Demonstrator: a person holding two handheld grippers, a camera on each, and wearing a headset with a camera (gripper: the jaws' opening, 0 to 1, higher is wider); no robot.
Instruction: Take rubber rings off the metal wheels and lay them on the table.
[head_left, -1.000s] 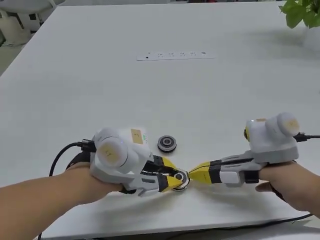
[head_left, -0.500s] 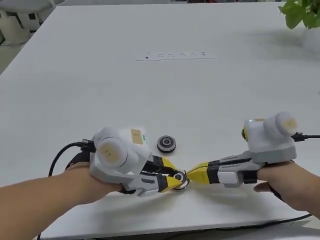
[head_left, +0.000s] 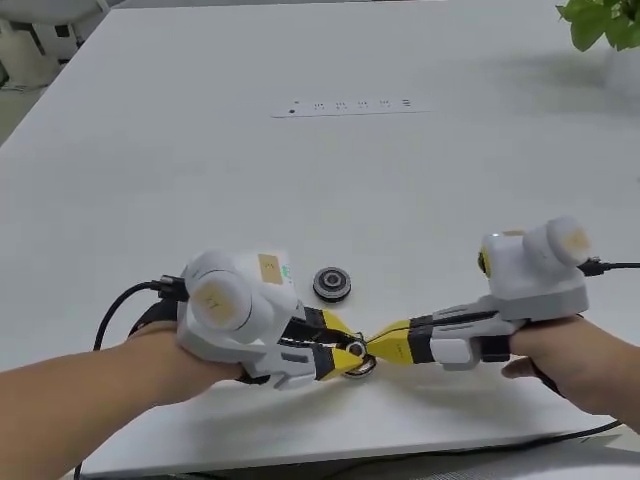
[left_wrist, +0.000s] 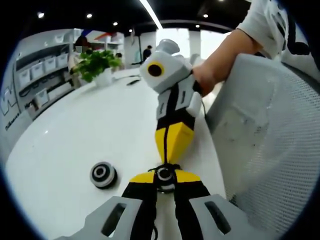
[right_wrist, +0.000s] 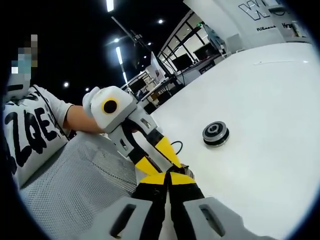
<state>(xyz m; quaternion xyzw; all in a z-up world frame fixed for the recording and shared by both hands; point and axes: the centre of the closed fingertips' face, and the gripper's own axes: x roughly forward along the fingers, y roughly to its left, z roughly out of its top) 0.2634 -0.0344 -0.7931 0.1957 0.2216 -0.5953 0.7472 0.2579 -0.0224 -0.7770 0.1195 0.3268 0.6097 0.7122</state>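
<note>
Little is changed since a second ago; both claws are kept tip to tip. The left gripper (left_wrist: 165, 176) is clamped on a small metal wheel (left_wrist: 164, 174) at the table's (head_left: 300, 180) near edge. The right gripper (right_wrist: 167, 175) is closed tight at its rim, and what is pinched cannot be told. The black rubber ring (head_left: 319, 286) on the second wheel (head_left: 332, 284) nearby is judged soft, stretchy and light, best pinched at its outer edge.
</note>
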